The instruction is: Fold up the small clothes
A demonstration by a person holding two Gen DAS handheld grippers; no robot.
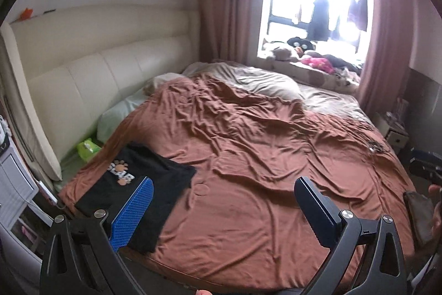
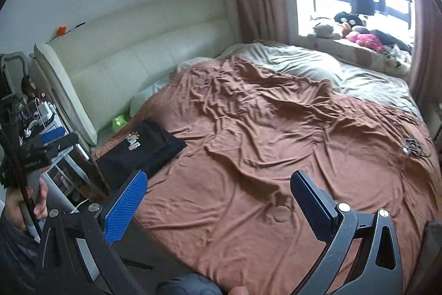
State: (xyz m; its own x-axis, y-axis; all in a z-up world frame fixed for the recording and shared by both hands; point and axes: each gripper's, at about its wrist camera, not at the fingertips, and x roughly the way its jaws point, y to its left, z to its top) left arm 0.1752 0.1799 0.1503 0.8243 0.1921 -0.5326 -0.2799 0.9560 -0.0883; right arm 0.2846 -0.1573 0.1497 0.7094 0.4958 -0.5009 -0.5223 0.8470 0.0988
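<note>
A folded black garment (image 1: 141, 187) with an orange and white print lies flat at the near left corner of the rust-brown bedspread (image 1: 248, 170). In the right wrist view the same black garment (image 2: 143, 148) sits further off to the left. My left gripper (image 1: 223, 190) hovers above the bed's near edge, open and empty, its left blue pad over the garment's near side. My right gripper (image 2: 218, 181) is also open and empty, held above the bedspread (image 2: 262, 156) to the right of the garment. The left gripper (image 2: 52, 140) also shows at the left edge of that view, held in a hand.
A cream padded headboard (image 1: 96, 79) runs along the left. A green tissue pack (image 1: 88, 148) lies by the pillows. A grey duvet (image 1: 262, 79) bunches at the far side below a cluttered window sill (image 1: 309, 60). Cables (image 1: 375, 145) lie at the right edge. A nightstand (image 2: 47, 118) stands left.
</note>
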